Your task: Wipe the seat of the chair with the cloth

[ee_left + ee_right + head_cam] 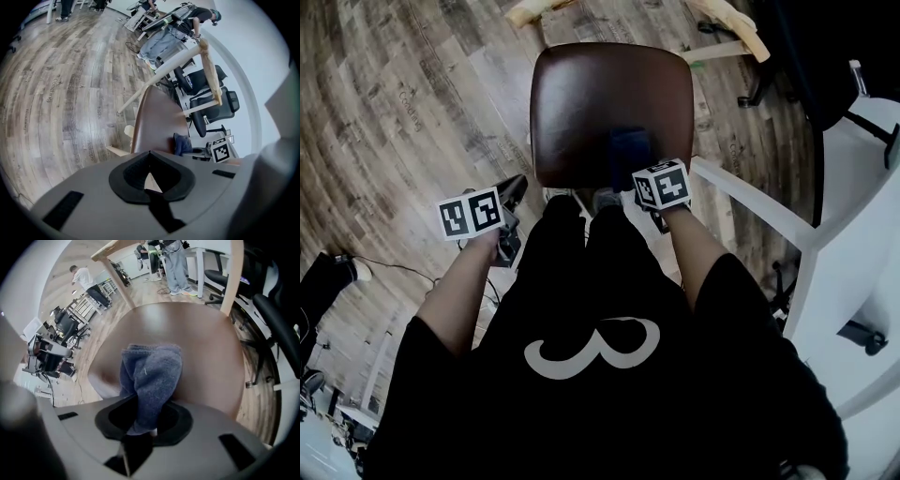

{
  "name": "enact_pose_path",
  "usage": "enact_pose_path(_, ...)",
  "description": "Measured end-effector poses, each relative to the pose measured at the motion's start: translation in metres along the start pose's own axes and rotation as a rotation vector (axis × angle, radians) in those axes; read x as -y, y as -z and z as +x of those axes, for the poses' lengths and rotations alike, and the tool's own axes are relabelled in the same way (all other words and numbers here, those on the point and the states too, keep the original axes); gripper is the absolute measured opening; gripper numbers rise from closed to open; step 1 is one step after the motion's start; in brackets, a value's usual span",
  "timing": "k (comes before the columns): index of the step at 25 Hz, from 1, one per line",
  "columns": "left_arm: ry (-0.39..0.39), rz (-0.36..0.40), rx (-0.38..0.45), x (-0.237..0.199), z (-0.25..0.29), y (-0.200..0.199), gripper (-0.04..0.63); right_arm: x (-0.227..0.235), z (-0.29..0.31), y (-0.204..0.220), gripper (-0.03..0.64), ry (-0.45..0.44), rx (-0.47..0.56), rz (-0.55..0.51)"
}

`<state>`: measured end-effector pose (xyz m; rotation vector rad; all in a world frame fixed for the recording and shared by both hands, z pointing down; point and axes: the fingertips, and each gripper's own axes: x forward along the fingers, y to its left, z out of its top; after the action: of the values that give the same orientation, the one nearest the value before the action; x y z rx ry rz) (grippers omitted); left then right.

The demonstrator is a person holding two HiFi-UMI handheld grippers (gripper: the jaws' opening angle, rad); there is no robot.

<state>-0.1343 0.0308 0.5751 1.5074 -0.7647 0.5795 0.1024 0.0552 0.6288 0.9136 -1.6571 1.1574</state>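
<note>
The chair's brown seat [600, 94] lies straight ahead of me in the head view. A dark blue cloth [630, 147] rests on its near right part. My right gripper [642, 173] is shut on the cloth, just behind it. In the right gripper view the cloth [152, 373] bunches up out of the jaws and onto the seat [211, 348]. My left gripper [514, 191] hangs off the seat's near left corner, over the floor, jaws together and holding nothing. In the left gripper view, that gripper [150, 161] looks along the seat [157, 126] towards the cloth [183, 144].
A white table [862, 234] stands close on the right, with a black office chair [802, 56] beyond it. Pale wooden chair rails [727, 28] rise behind the seat. Wood floor [403, 103] spreads to the left, with cables [403, 272] near my feet. People stand far off.
</note>
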Motion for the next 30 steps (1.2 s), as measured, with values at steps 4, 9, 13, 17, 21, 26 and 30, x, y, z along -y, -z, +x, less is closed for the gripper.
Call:
enact_pose_path(4,-0.021,0.004,-0.005,0.002,0.003,0.009,0.014,0.024,-0.01,0.009,0.091,0.024,0.001,0.004)
enact_pose_path(9,-0.026,0.01,-0.015,0.019,0.012,0.021,0.014,0.06,-0.023,0.026,0.091,0.05,0.012,0.037)
enact_pose_path(13,-0.036,0.022,-0.015,0.033,0.017,0.028,0.014,0.088,-0.034,0.038,0.091,0.065,0.011,0.04)
enact_pose_path(17,-0.04,-0.033,0.049,0.047,0.011,0.028,0.014,0.113,-0.042,0.05,0.091,0.083,0.007,0.05)
enact_pose_path(21,-0.06,-0.007,0.073,0.065,0.005,0.033,0.014,0.128,-0.046,0.061,0.091,0.068,0.018,0.057)
enact_pose_path(26,-0.038,0.028,0.097,0.101,-0.003,0.037,0.014,0.126,-0.059,0.059,0.091,0.072,0.005,-0.02)
enact_pose_path(30,0.018,0.042,0.164,0.143,-0.022,0.037,0.014,0.099,-0.09,0.039,0.091,0.004,0.067,-0.101)
